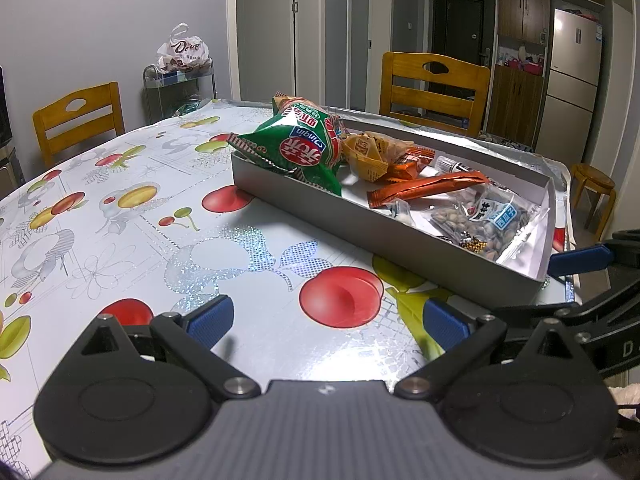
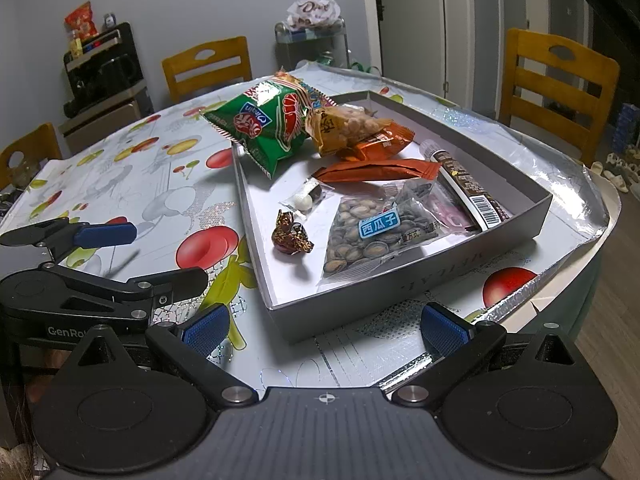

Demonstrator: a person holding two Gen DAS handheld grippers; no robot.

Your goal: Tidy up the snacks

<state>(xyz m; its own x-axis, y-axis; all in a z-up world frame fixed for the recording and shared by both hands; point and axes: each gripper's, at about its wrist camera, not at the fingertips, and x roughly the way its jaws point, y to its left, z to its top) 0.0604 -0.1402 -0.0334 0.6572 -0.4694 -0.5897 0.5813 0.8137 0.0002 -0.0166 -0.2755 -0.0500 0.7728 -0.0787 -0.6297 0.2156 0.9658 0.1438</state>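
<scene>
A shallow grey box [image 2: 404, 280] [image 1: 400, 248] sits on the fruit-print table and holds the snacks. A green crisp bag [image 2: 264, 124] [image 1: 296, 148] leans over its far left corner. Inside lie a yellow nut pack [image 2: 340, 128], orange wrappers [image 2: 376, 170] [image 1: 424, 188], a clear seed pack [image 2: 372, 232] [image 1: 484, 220], a dark barcoded tube [image 2: 468, 184], a white ball candy [image 2: 302, 202] and a foil candy [image 2: 290, 236]. My left gripper [image 1: 326, 320] is open over the bare table, left of the box. My right gripper [image 2: 324, 328] is open just short of the box's near wall.
Wooden chairs [image 1: 434, 88] [image 1: 78, 118] [image 2: 556, 80] stand around the table. A metal cart with a white bag [image 1: 182, 54] is at the back wall. A dark shelf unit [image 2: 104, 76] stands at the left. The table edge [image 2: 600, 216] runs close to the right.
</scene>
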